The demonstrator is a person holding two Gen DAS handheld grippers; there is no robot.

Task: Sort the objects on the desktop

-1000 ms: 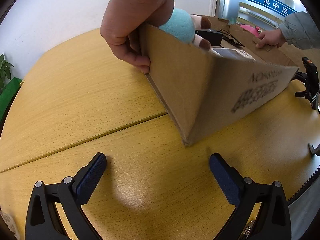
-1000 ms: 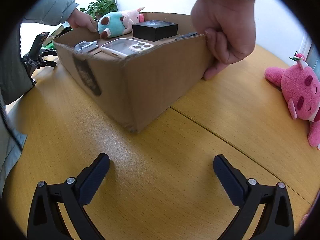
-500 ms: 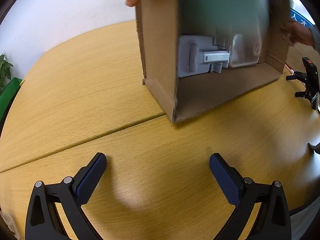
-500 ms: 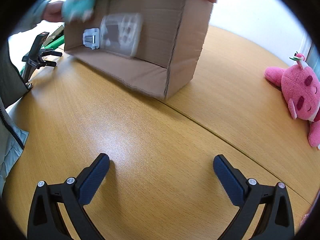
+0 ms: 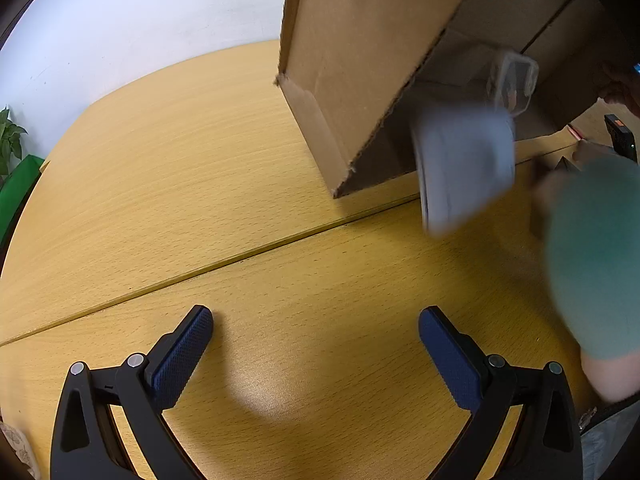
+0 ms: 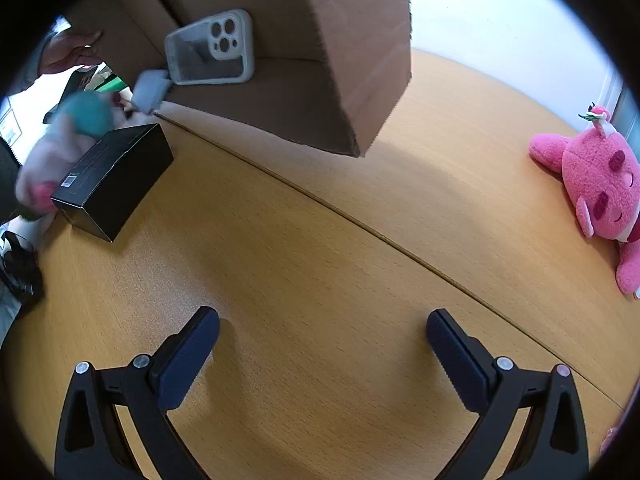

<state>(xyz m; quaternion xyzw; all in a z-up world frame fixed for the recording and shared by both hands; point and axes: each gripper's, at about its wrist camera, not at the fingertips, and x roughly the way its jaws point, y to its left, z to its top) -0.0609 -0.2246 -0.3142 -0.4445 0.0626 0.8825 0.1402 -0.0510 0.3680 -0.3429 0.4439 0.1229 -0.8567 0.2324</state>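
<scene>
A person's hands tip a cardboard box (image 6: 352, 52) over the wooden table (image 6: 320, 248); it also shows in the left wrist view (image 5: 360, 60). A phone case (image 6: 210, 48) slides inside it. A small grey object (image 6: 150, 90) falls out, blurred in the left wrist view (image 5: 464, 164). A black box (image 6: 114, 180) and a teal and pink plush (image 6: 72, 132) lie at the left; the plush is a blur in the left wrist view (image 5: 596, 256). My left gripper (image 5: 316, 344) and right gripper (image 6: 322, 346) are open and empty, low over the table.
A pink plush toy (image 6: 600, 188) lies at the table's right edge. A seam (image 6: 400, 244) crosses the tabletop. A green plant (image 5: 10, 140) stands off the table at the left. A black stand (image 5: 620, 136) is at the far right.
The box has been lifted and tipped from upright to open-side-down. The plush, the black box and the grey object have spilled out onto the table. Neither gripper has moved.
</scene>
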